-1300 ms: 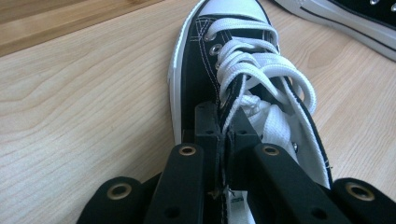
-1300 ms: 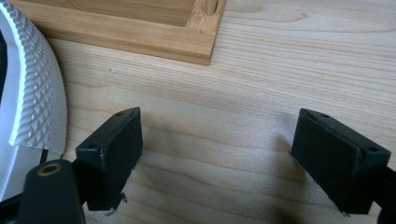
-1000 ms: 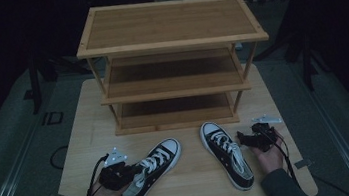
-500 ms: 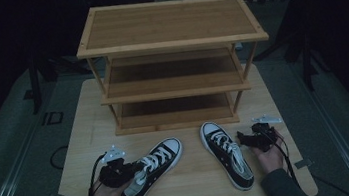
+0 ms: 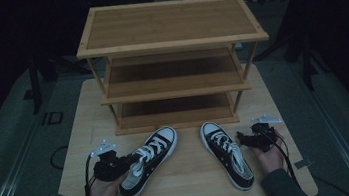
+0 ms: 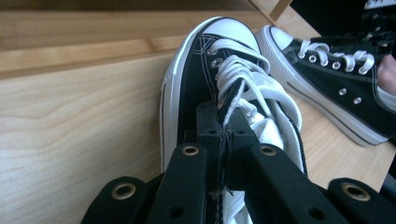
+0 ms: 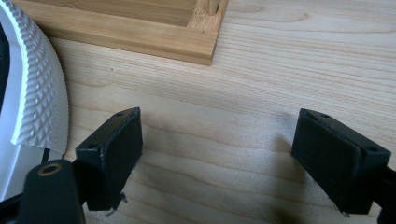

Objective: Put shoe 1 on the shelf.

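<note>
Two black canvas sneakers with white laces and toe caps lie on the wooden table (image 5: 189,194) in front of the rack. My left gripper (image 5: 124,163) is shut on the thin black side edge of the left sneaker (image 5: 151,153), beside its laces. In the left gripper view the jaws (image 6: 225,126) meet on that fabric, with the left sneaker's toe (image 6: 205,56) pointing away. My right gripper (image 5: 242,138) stands open just right of the right sneaker (image 5: 227,154). In the right gripper view, only bare wood lies between its pads (image 7: 219,154), and the right sneaker's white toe cap (image 7: 37,102) is at the left.
A three-tier bamboo shoe rack (image 5: 171,43) stands at the back of the table, and its bottom frame (image 7: 126,32) is close ahead of the right gripper. The right sneaker (image 6: 336,79) lies to the right in the left gripper view. The room around the table is dark.
The left gripper and the left sneaker have shifted slightly toward the rack. The right hand has stayed still.
</note>
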